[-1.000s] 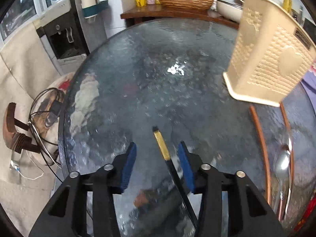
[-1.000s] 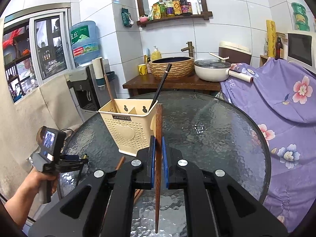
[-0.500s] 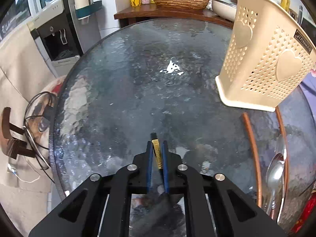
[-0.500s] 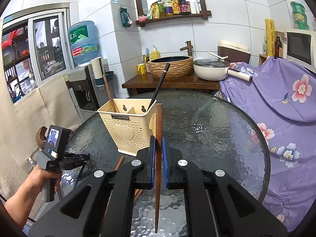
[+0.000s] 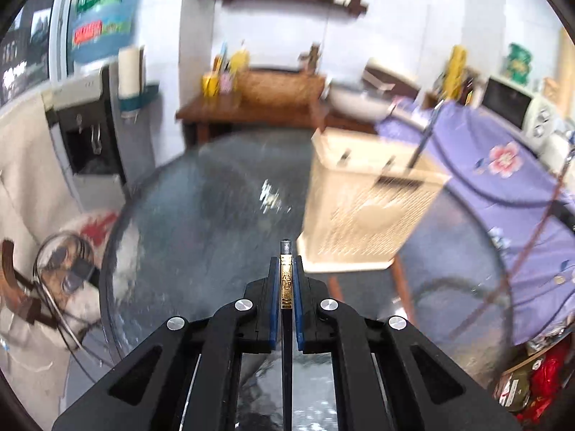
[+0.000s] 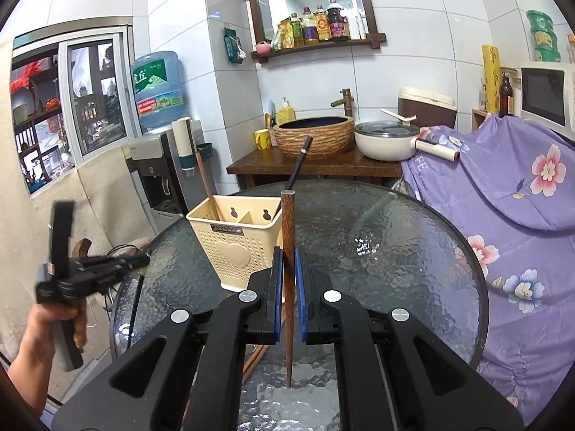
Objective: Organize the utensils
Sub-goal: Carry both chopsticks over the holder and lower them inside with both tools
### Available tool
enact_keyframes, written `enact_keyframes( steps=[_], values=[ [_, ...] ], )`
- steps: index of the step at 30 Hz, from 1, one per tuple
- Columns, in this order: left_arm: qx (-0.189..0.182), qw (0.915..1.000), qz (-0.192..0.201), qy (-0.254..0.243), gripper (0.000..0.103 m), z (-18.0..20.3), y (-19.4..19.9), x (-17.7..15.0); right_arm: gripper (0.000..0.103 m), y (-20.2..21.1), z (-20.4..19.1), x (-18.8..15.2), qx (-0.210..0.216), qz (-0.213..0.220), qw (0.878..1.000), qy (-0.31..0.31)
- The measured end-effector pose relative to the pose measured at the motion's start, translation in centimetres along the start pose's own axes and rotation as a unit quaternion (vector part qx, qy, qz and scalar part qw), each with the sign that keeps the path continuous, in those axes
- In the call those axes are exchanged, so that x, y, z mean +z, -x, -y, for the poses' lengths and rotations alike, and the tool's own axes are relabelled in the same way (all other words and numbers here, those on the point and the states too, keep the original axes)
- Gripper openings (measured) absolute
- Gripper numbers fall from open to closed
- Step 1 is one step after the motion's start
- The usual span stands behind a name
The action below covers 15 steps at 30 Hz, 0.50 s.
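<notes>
My left gripper [image 5: 286, 269] is shut on a black chopstick with a gold band [image 5: 286, 280], held up above the round glass table [image 5: 222, 194]. From the right wrist view that left gripper [image 6: 138, 260] hangs at the table's left edge, the black chopstick [image 6: 136, 305] dangling below it. My right gripper [image 6: 287, 262] is shut on a brown wooden chopstick [image 6: 288, 222] that stands nearly upright. Behind it sits the cream utensil holder [image 6: 235, 240], also in the left wrist view [image 5: 363, 208]. It holds a brown chopstick [image 6: 206, 186] and a black chopstick [image 6: 297, 167].
Brown utensils [image 5: 402, 287] lie on the glass in front of the holder. A purple flowered cloth [image 6: 521, 208] covers furniture at the right. A wooden side table [image 6: 316, 165] with a basin and a pot stands behind; a water dispenser [image 6: 158, 165] is at the left.
My left gripper closed on the gold-banded black chopstick that lay on the glass, then lifted it and tilted upward. The right gripper stayed still with its wooden chopstick.
</notes>
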State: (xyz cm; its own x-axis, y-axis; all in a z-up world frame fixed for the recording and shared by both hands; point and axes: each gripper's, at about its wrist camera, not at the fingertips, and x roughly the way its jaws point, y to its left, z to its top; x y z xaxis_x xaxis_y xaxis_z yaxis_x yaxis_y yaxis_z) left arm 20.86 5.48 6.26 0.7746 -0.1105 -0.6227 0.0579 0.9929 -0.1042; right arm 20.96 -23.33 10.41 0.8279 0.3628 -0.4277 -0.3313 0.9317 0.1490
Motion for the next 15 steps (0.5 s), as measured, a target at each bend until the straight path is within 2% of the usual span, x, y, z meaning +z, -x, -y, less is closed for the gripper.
enact_keyframes(
  steps=[5,8,15],
  values=[
    [-0.021,0.9987,0.045,-0.016,0.007,2.0,3.0,1.3,0.007,0.3,-0.8,0.3,0.007,0.004,1.0,0.011],
    [-0.018,0.9975,0.063,-0.029,0.007,2.8,3.5,1.5,0.007,0.2,-1.1,0.4,0.012,0.002,1.0,0.013],
    [-0.034,0.9963,0.071,-0.035,0.007,3.5,4.1,2.2,0.007,0.0,-2.3,1.3,0.014,0.0,0.999,0.033]
  ],
)
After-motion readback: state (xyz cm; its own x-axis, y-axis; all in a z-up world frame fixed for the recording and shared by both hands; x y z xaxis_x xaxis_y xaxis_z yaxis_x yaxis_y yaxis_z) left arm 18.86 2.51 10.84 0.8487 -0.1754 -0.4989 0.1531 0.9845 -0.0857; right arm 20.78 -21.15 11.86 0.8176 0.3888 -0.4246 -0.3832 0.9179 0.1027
